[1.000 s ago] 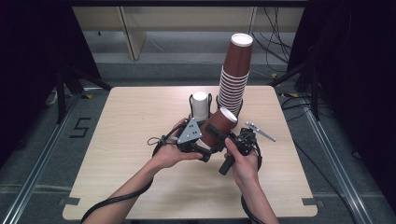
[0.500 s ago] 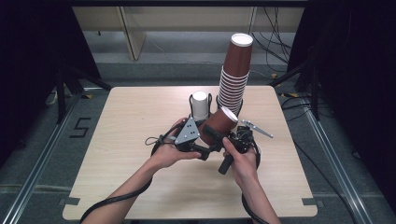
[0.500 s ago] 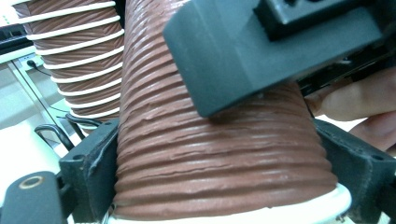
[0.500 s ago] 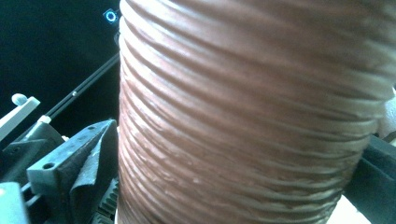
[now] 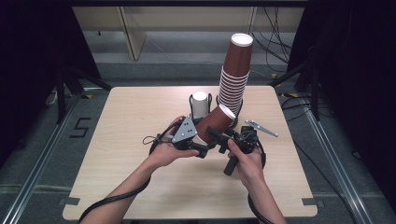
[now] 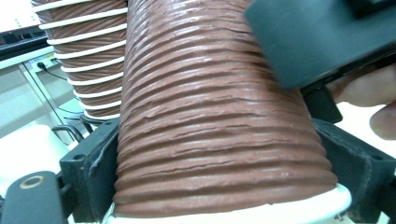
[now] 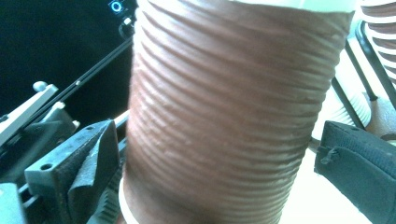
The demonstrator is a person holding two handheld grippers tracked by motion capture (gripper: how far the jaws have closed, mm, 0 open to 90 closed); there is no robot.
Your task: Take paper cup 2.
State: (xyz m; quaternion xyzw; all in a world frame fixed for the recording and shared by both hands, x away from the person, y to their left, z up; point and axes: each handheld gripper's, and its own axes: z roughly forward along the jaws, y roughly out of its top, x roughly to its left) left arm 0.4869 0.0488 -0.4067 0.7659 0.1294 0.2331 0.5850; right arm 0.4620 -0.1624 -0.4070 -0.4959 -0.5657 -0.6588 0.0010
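Cup (image 5: 215, 122): tilted, over counter (image 5: 116, 140), near stack (image 5: 233, 79)
Left hand-held gripper (image 5: 201, 138): pinching cup
Right hand-held gripper (image 5: 215, 135): spread, just opened, jaws beside cup

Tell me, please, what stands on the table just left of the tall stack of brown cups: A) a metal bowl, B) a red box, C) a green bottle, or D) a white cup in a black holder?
D: in the high view a white cup stands in a black wire holder just left of the stack.
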